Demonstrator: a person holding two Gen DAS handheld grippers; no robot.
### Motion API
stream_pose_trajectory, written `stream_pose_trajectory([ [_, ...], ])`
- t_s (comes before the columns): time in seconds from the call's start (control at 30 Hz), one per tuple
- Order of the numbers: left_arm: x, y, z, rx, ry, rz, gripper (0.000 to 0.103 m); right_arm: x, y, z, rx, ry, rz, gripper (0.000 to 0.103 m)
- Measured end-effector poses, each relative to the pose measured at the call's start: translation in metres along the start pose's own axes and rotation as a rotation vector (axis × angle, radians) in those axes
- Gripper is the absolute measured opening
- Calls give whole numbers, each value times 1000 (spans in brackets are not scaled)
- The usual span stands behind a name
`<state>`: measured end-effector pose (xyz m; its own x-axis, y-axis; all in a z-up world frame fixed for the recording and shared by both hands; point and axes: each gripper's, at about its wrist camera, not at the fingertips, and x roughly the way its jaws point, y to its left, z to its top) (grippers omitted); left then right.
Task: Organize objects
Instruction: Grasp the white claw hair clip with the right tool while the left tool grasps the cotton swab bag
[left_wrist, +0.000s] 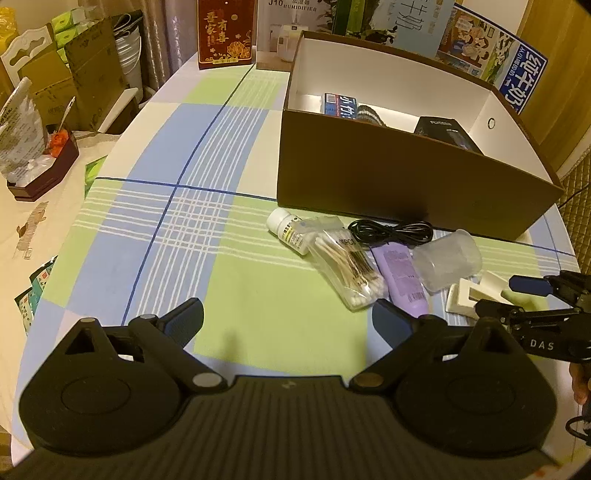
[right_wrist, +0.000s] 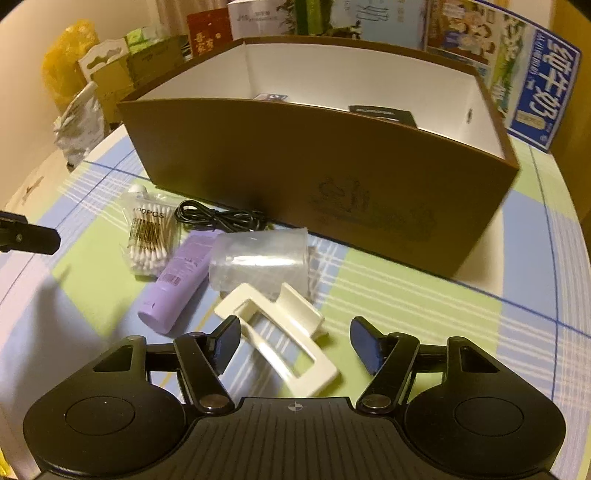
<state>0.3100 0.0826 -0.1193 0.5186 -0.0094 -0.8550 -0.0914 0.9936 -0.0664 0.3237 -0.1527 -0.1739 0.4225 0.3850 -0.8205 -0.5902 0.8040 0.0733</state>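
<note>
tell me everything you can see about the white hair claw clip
The white hair claw clip looks like glossy cream plastic, with open rectangular frames. It lies on its side on the checked tablecloth, in front of the brown box, against the clear plastic cup. The open right gripper brackets it without gripping.

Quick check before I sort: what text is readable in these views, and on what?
"J10 HUMIDIFIER": white box behind the brown box.
"100PCS", first digit partly hidden: cotton swab pack.
"DAS": right gripper body.
"吾家有喜": red box.
"纯牛奶": blue carton.
Too small or blurred: white bottle label, purple tube print, black box inside.
</note>
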Motion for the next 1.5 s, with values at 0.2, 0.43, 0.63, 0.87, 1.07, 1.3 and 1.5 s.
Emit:
stream_pose_trajectory([
  [0.2,12,1,6,-2,8,-9,96,12,13,1,-94,21,10,63],
  [0.43,29,-5,9,-4,17,-38,95,13,17,-6,-148,11,-27,51],
  [0.63,45,-20,14,-8,13,-77,90,-2,-2,-16,-14,3,-52,39],
  [0.87,73,-34,24,-29,15,-63,80,-23,-32,-26,130,-7,-127,39],
  [1.07,94,-39,30,-45,52,-57,63,-35,-55,-29,213,-20,-179,39],
  [1.3,100,-50,30,33,35,-29,42,-38,-62,-28,246,-19,-186,39],
  [1.5,94,-45,26,65,43,-58,23,-35,-56,-29,227,-15,-177,39],
])
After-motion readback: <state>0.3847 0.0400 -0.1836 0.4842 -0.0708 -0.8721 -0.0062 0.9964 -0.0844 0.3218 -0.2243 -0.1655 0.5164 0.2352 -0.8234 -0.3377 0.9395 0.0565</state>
